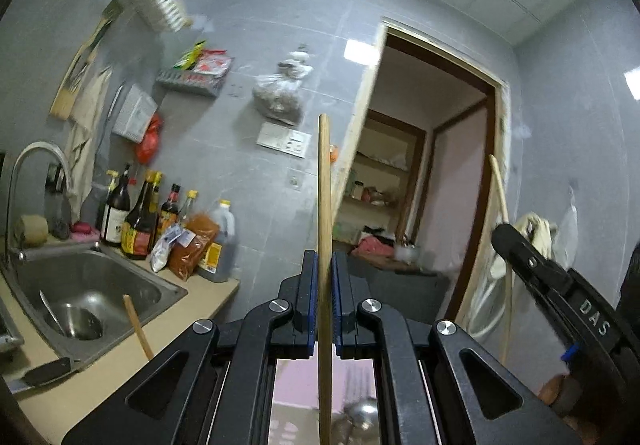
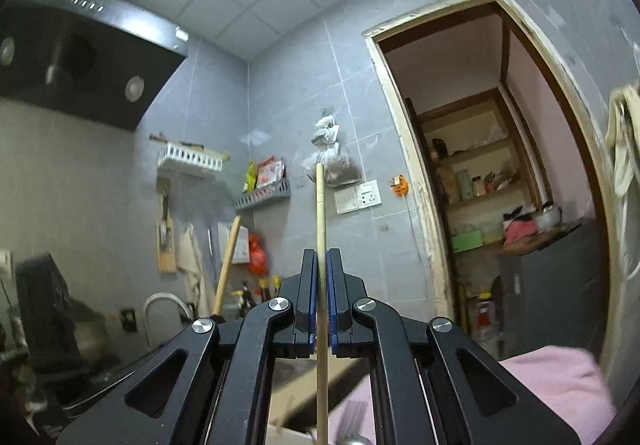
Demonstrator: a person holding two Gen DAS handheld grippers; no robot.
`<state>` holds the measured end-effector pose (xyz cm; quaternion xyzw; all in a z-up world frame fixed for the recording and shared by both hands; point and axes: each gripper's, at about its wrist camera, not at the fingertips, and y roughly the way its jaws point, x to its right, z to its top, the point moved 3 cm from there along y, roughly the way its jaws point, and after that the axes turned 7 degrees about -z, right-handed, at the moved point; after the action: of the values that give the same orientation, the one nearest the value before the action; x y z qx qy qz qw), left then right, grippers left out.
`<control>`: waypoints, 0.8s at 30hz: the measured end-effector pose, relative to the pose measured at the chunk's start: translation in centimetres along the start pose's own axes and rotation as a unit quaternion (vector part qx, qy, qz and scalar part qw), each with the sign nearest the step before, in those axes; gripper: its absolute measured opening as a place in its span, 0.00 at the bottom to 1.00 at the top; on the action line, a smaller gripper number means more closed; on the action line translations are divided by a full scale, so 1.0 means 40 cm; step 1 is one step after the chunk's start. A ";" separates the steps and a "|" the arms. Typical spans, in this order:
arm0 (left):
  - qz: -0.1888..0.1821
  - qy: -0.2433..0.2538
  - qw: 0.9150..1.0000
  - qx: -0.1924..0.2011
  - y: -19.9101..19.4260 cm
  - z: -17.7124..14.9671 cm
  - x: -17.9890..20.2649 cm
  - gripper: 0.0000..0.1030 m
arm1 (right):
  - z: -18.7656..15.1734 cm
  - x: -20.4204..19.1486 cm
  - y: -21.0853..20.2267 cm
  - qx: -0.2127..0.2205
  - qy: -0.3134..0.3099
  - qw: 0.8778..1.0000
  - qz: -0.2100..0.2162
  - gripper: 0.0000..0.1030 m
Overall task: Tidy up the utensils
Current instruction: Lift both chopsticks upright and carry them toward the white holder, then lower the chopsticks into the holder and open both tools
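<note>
Grippers are each clamping one wooden utensil handle upright at frame centre: the left gripper (image 1: 325, 299) pinching a thick stick (image 1: 324, 205), the right gripper (image 2: 321, 297) squeezing a slimmer one (image 2: 320, 213), apparently carrying them clear of the sink (image 1: 120, 287) at lower left toward storage.

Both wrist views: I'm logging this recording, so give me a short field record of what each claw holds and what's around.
left claw: shut on a thick wooden utensil handle, upright
right claw: shut on a thin pale wooden stick, upright
steel sink: holds another wooden handle, leaning
counter: dark sauce bottles beside the sink
ahead: open wooden doorway
</note>
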<state>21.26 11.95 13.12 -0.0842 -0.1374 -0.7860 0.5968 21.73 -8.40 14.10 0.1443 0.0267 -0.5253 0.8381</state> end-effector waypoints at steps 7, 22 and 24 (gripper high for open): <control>0.030 -0.030 0.999 0.034 0.004 -0.010 -0.080 0.05 | -0.058 0.009 0.063 -0.001 0.028 1.000 0.002 0.03; 0.072 -0.081 0.993 0.044 0.003 -0.064 -0.180 0.05 | -0.153 0.026 0.086 -0.020 0.028 0.999 0.013 0.03; 0.075 -0.083 0.993 0.041 0.005 -0.071 -0.183 0.05 | -0.157 0.022 0.087 -0.021 0.022 1.000 0.009 0.03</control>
<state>23.56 17.68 8.27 -0.1345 -0.2121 -0.7231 0.6435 25.89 -6.07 8.67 0.1386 0.0543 -0.5136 0.8450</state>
